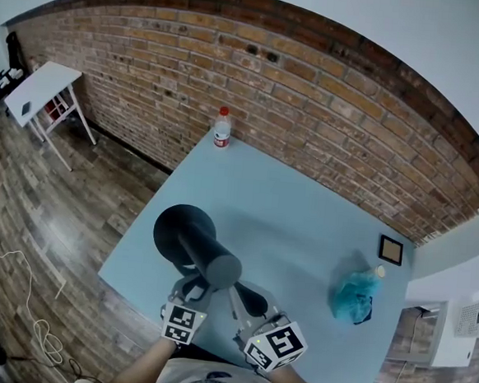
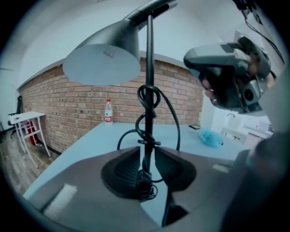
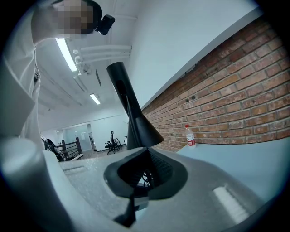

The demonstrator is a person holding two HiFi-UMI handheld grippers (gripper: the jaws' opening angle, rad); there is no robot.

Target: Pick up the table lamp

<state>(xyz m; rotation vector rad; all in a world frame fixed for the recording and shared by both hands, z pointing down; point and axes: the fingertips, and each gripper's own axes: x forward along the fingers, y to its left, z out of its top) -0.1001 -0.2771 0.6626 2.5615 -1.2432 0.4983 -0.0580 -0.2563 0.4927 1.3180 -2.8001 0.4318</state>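
The black table lamp (image 1: 185, 232) stands near the front edge of the light blue table (image 1: 303, 225), its shade tipped toward the left. In the left gripper view its thin stem (image 2: 148, 90), wrapped with black cord, rises between the jaws of my left gripper (image 2: 146, 158). Those jaws are open, with a small gap on each side of the stem. In the head view the left gripper (image 1: 195, 289) sits just below the shade. My right gripper (image 1: 247, 299) is beside it and is shut (image 3: 147, 170). The shade (image 3: 136, 122) rises just past its jaws, and I see nothing gripped.
A plastic bottle (image 1: 221, 128) stands at the table's far edge by the brick wall. A crumpled blue bag (image 1: 353, 296) and a small framed square (image 1: 390, 250) lie at the right. A white side table (image 1: 45, 89) and a loose cable (image 1: 25, 294) are on the wooden floor at left.
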